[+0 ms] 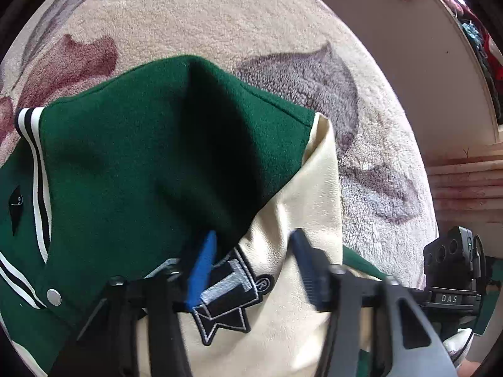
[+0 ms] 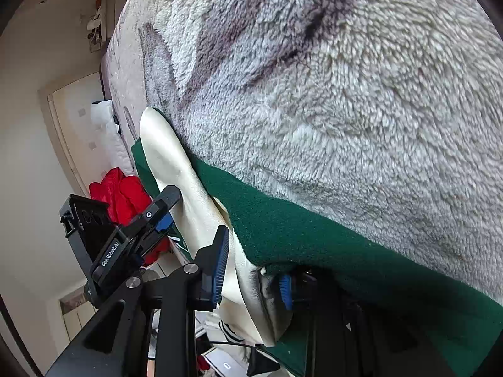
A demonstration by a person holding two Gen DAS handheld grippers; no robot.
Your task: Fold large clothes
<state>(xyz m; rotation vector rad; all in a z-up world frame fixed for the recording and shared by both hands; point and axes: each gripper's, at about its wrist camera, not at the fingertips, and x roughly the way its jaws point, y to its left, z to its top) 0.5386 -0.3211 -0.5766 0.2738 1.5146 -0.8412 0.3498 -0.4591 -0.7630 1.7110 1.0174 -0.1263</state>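
Note:
A green varsity jacket [image 1: 141, 163] with cream sleeves [image 1: 301, 194] and a black star patch [image 1: 226, 298] lies on a fluffy cream blanket [image 1: 220, 15]. My left gripper [image 1: 254, 270] is open, its blue fingers [image 1: 202, 270] on either side of the cream sleeve by the patch. In the right wrist view the jacket's green edge [image 2: 314, 235] and cream sleeve [image 2: 188, 188] lie against the blanket [image 2: 345, 94]. My right gripper [image 2: 253, 273] has the cream sleeve fabric between its fingers, with a gap showing. The other gripper [image 2: 125, 238] shows at the left.
The blanket has grey and maroon leaf patterns [image 1: 314, 78]. A wooden bed edge [image 1: 465, 188] is on the right. A red garment [image 2: 119, 194] and a door [image 2: 72, 125] are beyond the bed. My right gripper's camera [image 1: 449, 257] shows at the right.

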